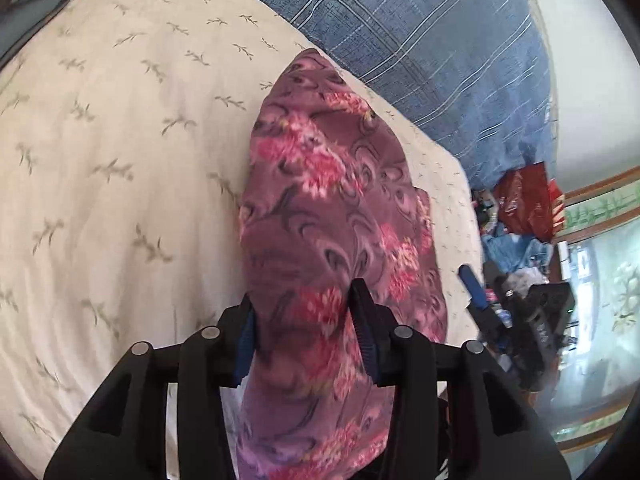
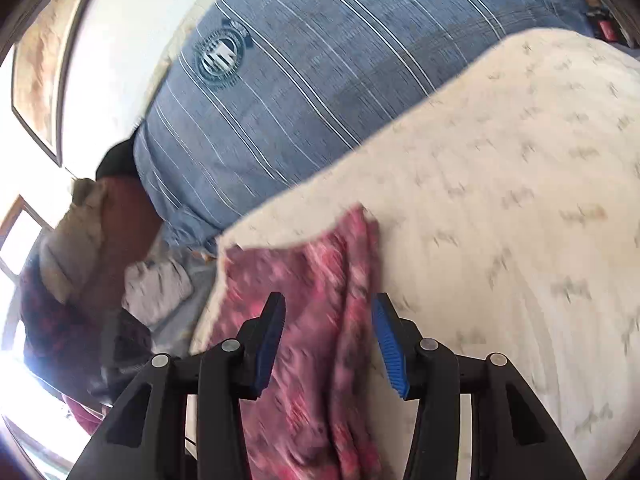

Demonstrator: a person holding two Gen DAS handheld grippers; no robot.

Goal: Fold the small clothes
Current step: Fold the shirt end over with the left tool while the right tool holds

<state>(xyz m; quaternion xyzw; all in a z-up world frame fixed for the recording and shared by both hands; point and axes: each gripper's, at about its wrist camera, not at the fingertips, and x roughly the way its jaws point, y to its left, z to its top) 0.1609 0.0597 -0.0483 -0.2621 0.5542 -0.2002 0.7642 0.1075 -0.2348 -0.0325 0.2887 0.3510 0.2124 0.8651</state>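
A small purple garment [image 1: 320, 184] with pink flowers lies bunched lengthwise on a cream bed cover [image 1: 120, 160]. My left gripper [image 1: 302, 292] stands over its near end. The jaws are apart and the cloth fills the gap between them. In the right wrist view the same garment [image 2: 320, 248] runs away from me near the cover's left edge. My right gripper [image 2: 329, 296] straddles it with the blue pads [image 2: 386, 340] clear of the cloth. A blue finger of the right gripper [image 1: 472, 284] shows at the right of the left wrist view.
A blue striped quilt [image 1: 420, 40] lies heaped beyond the cream cover [image 2: 500, 200]. Off the bed's edge are a red bag [image 1: 528, 196] and a pile of other clothes [image 2: 156, 284]. A window frame [image 2: 36, 80] is on the far wall.
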